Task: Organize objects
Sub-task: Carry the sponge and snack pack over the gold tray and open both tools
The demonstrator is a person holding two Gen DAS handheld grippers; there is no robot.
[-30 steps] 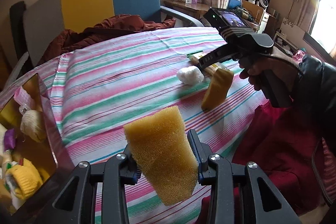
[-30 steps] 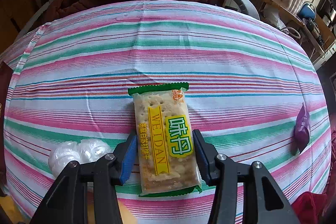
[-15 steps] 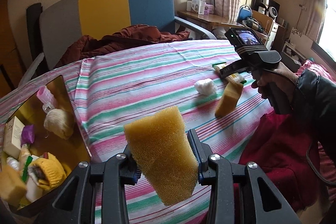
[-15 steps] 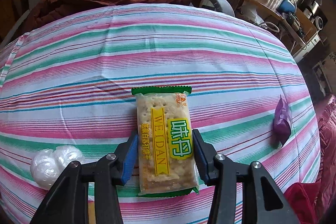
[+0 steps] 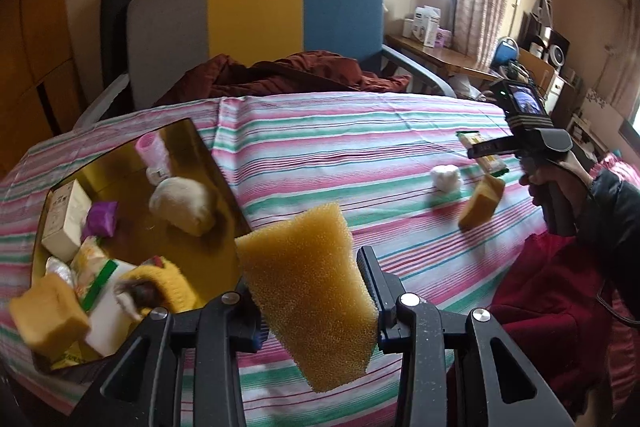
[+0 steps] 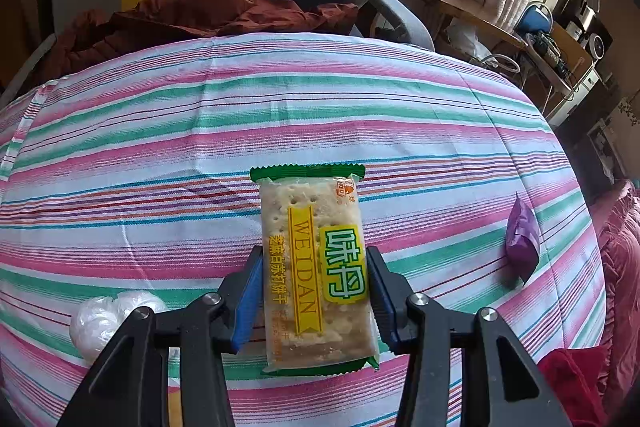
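Observation:
My left gripper (image 5: 306,291) is shut on a yellow sponge (image 5: 308,291), held in the air just right of a gold box (image 5: 208,163) that holds several items. My right gripper (image 6: 314,291) is shut on a cracker packet (image 6: 316,267) with green ends, just above the striped tablecloth (image 6: 280,107). The left wrist view shows that right gripper (image 5: 486,149) far right, held by a hand (image 5: 560,179), with the packet (image 5: 486,157) in it. Near it lie a second yellow sponge (image 5: 480,207) and a white plastic ball (image 5: 446,178).
A purple pouch (image 6: 522,239) lies on the cloth at the right, the white plastic ball (image 6: 108,319) at the lower left. A chair (image 5: 256,23) with a brown garment (image 5: 288,75) stands behind the table. Red cloth (image 5: 552,291) hangs at the table's right edge.
The left gripper has carried the sponge leftwards, so the gold box has come further into view. The right gripper has pressed a little tighter on the packet and has tilted up slightly.

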